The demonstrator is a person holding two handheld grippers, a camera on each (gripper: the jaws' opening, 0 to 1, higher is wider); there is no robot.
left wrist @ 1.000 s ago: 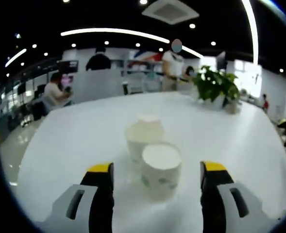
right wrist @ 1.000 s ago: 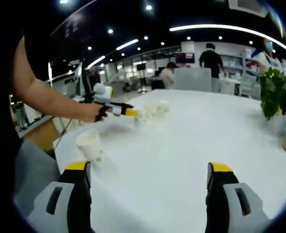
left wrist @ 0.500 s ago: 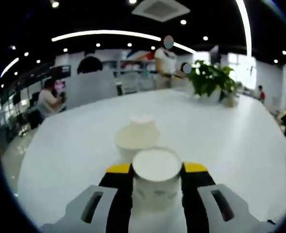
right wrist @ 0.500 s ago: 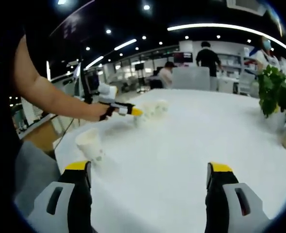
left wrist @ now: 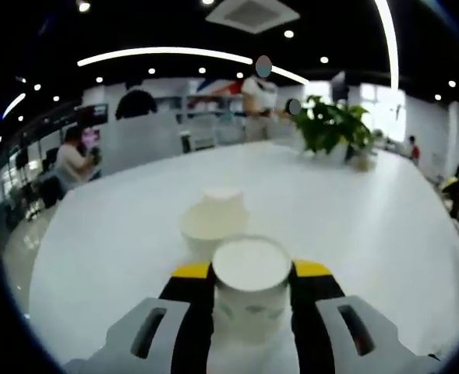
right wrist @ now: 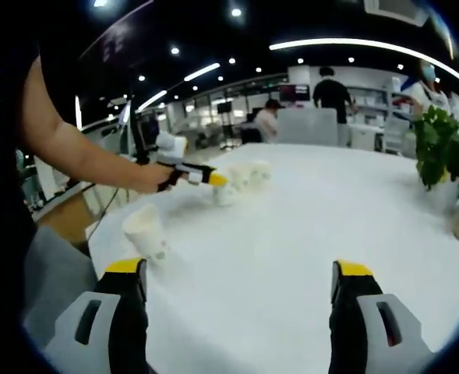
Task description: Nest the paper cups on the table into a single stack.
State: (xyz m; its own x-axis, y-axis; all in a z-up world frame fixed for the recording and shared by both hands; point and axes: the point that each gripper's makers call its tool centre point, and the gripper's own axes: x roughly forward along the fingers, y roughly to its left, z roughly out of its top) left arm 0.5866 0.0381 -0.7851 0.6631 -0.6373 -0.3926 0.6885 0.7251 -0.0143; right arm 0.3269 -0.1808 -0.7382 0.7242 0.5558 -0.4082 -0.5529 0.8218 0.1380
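Paper cup sits clamped upright in left gripper for nesting; second cup at 11 o'clock; right gripper jaws apart, idle

A large white table fills the near ground of an open office, with a leafy potted plant at its far right, a grey partition beyond its far edge, and a dark ceiling with curved light strips and an air vent

An open-plan office: a wide white surface, a potted plant, recessed lights and a ceiling vent, screens and shelves behind, people at desks.
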